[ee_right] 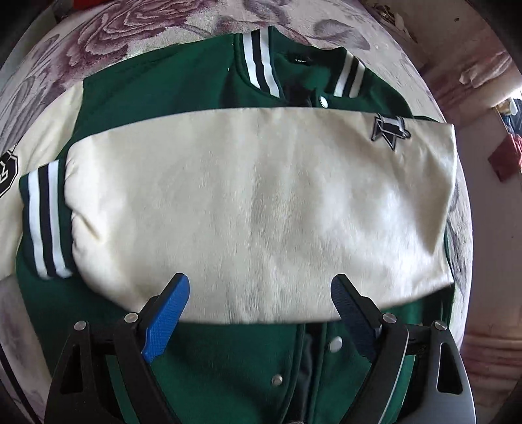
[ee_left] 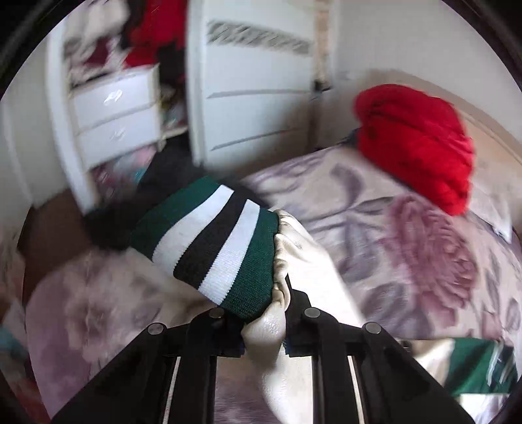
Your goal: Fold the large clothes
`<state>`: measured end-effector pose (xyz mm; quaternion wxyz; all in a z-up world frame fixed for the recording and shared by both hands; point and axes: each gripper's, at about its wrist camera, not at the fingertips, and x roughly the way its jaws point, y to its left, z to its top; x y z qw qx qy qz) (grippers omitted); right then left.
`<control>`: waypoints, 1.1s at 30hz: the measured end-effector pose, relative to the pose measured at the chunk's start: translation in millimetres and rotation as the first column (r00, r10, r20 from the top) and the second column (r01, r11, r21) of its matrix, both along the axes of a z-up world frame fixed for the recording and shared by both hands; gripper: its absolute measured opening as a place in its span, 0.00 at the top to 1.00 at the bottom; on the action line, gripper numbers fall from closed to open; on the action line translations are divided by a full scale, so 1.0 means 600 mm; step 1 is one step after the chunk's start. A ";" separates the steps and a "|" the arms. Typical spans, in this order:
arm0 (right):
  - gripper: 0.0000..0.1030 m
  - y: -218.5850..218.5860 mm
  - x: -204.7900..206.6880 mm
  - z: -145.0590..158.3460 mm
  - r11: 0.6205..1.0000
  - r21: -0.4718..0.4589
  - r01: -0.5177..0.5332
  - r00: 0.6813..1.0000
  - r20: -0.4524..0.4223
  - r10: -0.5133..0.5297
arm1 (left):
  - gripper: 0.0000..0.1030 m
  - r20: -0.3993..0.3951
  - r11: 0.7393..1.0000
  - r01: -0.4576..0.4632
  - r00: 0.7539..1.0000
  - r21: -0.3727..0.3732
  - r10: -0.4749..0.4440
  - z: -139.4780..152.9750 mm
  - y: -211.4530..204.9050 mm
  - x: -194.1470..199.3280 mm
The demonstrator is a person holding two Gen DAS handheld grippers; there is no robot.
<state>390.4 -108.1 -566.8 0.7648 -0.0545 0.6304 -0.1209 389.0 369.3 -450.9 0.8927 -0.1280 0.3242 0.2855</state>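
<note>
A green varsity jacket point(ee_right: 156, 88) with cream sleeves lies front up on the flowered bedspread point(ee_right: 137, 19). One cream sleeve point(ee_right: 261, 202) is folded across its chest, striped cuff point(ee_right: 45, 218) at the left. My right gripper point(ee_right: 261, 303) is open and empty just above that sleeve's near edge. My left gripper point(ee_left: 264, 326) is shut on the other cream sleeve point(ee_left: 293, 248) right behind its striped cuff point(ee_left: 215, 241) and holds it lifted above the bed. A bit of the jacket's green body point(ee_left: 473, 365) shows at the lower right of the left wrist view.
A red bundle of cloth point(ee_left: 417, 143) lies at the bed's far end by a pillow point(ee_left: 489, 202). A white wardrobe with drawers point(ee_left: 114, 114) and an open door point(ee_left: 254, 91) stands beyond the bed. Floor clutter point(ee_right: 509, 143) shows right of the bed.
</note>
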 end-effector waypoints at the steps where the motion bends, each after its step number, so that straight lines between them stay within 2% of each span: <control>1: 0.13 -0.007 0.006 -0.002 1.000 0.022 -0.005 1.000 -0.004 0.005 | 0.88 -0.005 0.999 0.033 0.999 0.033 -0.033 0.026 -0.032 0.015; 5: 0.13 -0.038 0.024 0.009 0.989 0.141 0.038 0.999 -0.014 -0.037 | 0.89 -0.010 0.978 0.196 0.981 0.068 -0.195 0.093 -0.173 0.056; 8: 0.13 -0.124 -0.003 0.033 0.973 0.204 0.106 0.994 -0.012 -0.106 | 0.89 -0.028 0.934 0.355 0.935 0.041 -0.354 0.120 -0.332 0.073; 11: 0.13 -0.231 -0.042 0.044 0.949 0.249 0.194 0.981 -0.036 -0.192 | 0.89 -0.058 0.853 0.521 0.851 -0.042 -0.522 0.119 -0.514 0.071; 13: 0.12 -0.303 -0.068 0.045 0.934 0.258 0.246 0.969 -0.048 -0.242 | 0.89 -0.093 0.772 0.625 0.767 -0.114 -0.635 0.100 -0.653 0.066; 16: 0.13 -0.426 -0.111 0.042 0.907 0.260 0.330 0.944 -0.073 -0.322 | 0.89 -0.153 0.672 0.718 0.654 -0.181 -0.741 0.052 -0.822 0.057; 18: 0.13 -0.497 -0.137 0.039 0.894 0.256 0.369 0.929 -0.085 -0.359 | 0.89 -0.182 0.626 0.741 0.599 -0.241 -0.779 0.016 -0.905 0.056; 19: 0.12 -0.531 -0.152 0.038 0.887 0.253 0.387 0.922 -0.090 -0.376 | 0.89 -0.208 0.613 0.744 0.577 -0.267 -0.790 -0.006 -0.942 0.060; 21: 0.13 -0.592 -0.175 0.034 0.873 0.257 0.414 0.910 -0.100 -0.402 | 0.88 -0.260 0.591 0.745 0.531 -0.309 -0.806 -0.045 -0.998 0.076; 23: 0.12 -0.638 -0.193 0.029 0.858 0.275 0.434 0.901 -0.113 -0.419 | 0.86 -0.324 0.589 0.728 0.496 -0.351 -0.806 -0.098 -1.035 0.084; 24: 0.12 -0.657 -0.201 0.028 0.849 0.292 0.440 0.898 -0.116 -0.425 | 0.85 -0.339 0.591 0.721 0.488 -0.363 -0.804 -0.112 -1.049 0.092; 25: 0.12 -0.677 -0.209 0.027 0.838 0.317 0.444 0.895 -0.118 -0.430 | 0.77 -0.361 0.595 0.707 0.479 -0.382 -0.800 -0.133 -1.049 0.099; 26: 0.12 -0.693 -0.217 0.027 0.828 0.342 0.444 0.895 -0.118 -0.430 | 0.58 -0.363 0.590 0.695 0.469 -0.411 -0.806 -0.144 -1.050 0.106; 27: 0.12 -0.706 -0.221 0.027 0.818 0.366 0.444 0.894 -0.120 -0.432 | 0.46 -0.349 0.578 0.675 0.462 -0.458 -0.816 -0.154 -1.046 0.111; 28: 0.12 -0.720 -0.225 0.028 0.799 0.402 0.447 0.891 -0.123 -0.437 | 0.24 -0.334 0.567 0.665 0.458 -0.486 -0.824 -0.158 -1.044 0.114; 29: 0.12 -0.732 -0.228 0.030 0.777 0.441 0.450 0.888 -0.125 -0.443 | 0.19 -0.318 0.553 0.666 0.453 -0.501 -0.833 -0.152 -1.047 0.113; 30: 0.12 -0.740 -0.230 0.033 0.757 0.472 0.452 0.884 -0.126 -0.450 | 0.19 -0.297 0.535 0.669 0.446 -0.516 -0.845 -0.141 -1.033 0.107; 32: 0.12 -0.756 -0.225 0.042 0.707 0.544 0.452 0.876 -0.120 -0.467 | 0.19 -0.282 0.525 0.661 0.447 -0.535 -0.849 -0.126 -1.002 0.093; 33: 0.12 -0.753 -0.224 0.051 0.686 0.573 0.448 0.873 -0.118 -0.472 | 0.18 -0.270 0.524 0.649 0.456 -0.552 -0.848 -0.115 -0.971 0.086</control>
